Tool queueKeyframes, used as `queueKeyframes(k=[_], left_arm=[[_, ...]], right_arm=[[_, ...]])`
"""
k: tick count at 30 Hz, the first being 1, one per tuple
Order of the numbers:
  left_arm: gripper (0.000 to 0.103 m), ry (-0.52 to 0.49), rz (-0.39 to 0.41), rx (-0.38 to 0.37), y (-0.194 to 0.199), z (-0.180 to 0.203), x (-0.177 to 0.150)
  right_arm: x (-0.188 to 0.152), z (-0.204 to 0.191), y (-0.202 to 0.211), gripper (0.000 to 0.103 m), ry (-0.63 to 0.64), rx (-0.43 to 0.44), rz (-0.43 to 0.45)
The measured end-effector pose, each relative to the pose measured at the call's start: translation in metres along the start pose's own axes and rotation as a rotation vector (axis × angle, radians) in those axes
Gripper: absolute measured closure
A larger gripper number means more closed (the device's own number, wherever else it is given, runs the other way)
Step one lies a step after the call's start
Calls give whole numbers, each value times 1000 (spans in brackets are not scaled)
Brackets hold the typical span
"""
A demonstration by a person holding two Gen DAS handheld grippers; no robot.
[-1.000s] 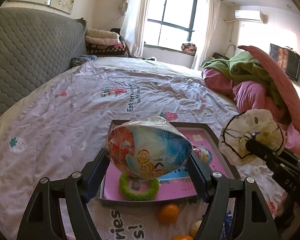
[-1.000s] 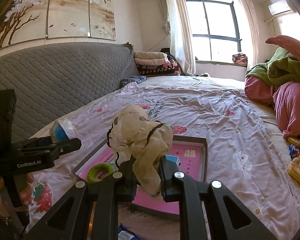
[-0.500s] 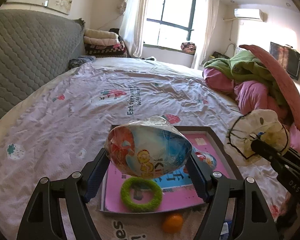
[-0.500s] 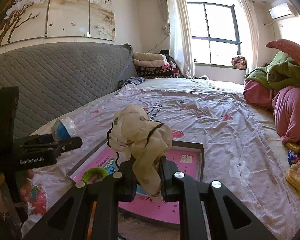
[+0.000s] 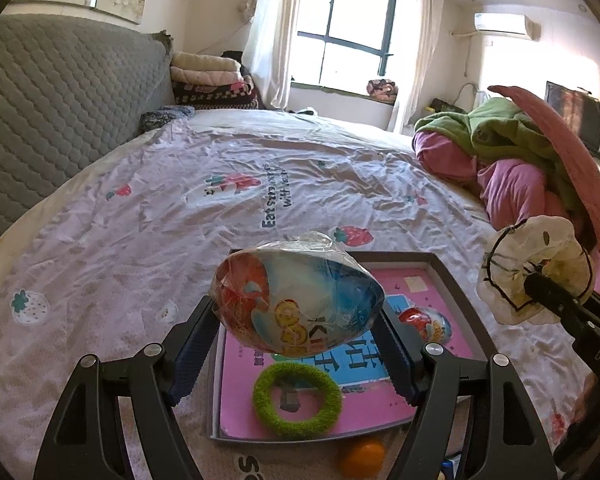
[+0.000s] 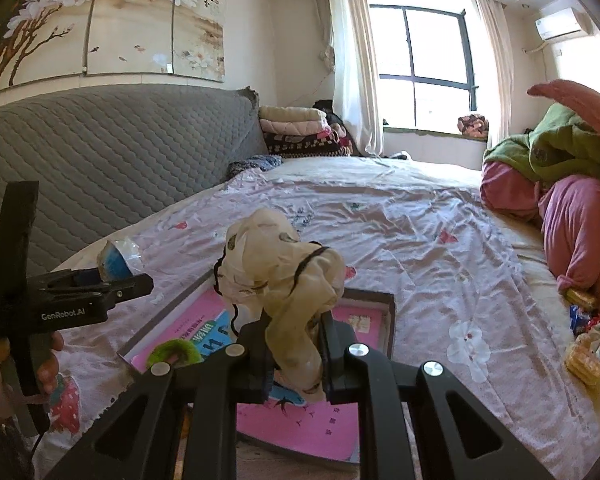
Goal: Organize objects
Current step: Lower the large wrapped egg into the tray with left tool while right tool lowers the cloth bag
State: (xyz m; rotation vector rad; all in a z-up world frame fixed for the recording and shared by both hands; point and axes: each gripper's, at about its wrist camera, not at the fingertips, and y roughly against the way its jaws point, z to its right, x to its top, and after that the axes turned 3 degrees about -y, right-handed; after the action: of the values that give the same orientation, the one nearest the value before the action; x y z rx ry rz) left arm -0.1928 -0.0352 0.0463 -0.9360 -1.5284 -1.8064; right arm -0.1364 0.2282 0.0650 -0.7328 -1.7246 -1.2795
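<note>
Left tool (image 5: 298,344): jaws wide, clamped on a wrapped egg (image 5: 296,300), held above the near end of the tray (image 5: 466,308). Right tool (image 6: 294,354): jaws closed tight on a cream scrunchie (image 6: 280,276), held above the tray's near right part; seen also at right edge of left view (image 5: 534,272). Below, on bedsheet (image 5: 220,208): orange (image 5: 360,456), just outside tray's near rim. In tray: pink sheet (image 5: 364,404) lining the bottom; green ring (image 5: 298,400) at near end; second egg (image 5: 426,322) beyond it, toward right wall. Right of tray, at bed edge: snack packets (image 6: 590,344). Farther right: heaped pink and green quilts (image 5: 512,160). Left: grey quilted headboard (image 5: 60,92). Far end: folded blankets (image 5: 212,80), stacked beside curtain; window (image 5: 352,36) beyond.
</note>
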Motion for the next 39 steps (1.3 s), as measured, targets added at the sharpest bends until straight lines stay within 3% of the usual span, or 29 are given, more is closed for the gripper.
queueKeyframes(k=[16,39], left_arm=[[26,-25,-86,13,-27,4,-21],[26,-29,-147,27,-48,2,-35]], right_arm=[[-19,10,-16,85,-22,-10,-68],[-52,6,-50,85,-19,6,-223]])
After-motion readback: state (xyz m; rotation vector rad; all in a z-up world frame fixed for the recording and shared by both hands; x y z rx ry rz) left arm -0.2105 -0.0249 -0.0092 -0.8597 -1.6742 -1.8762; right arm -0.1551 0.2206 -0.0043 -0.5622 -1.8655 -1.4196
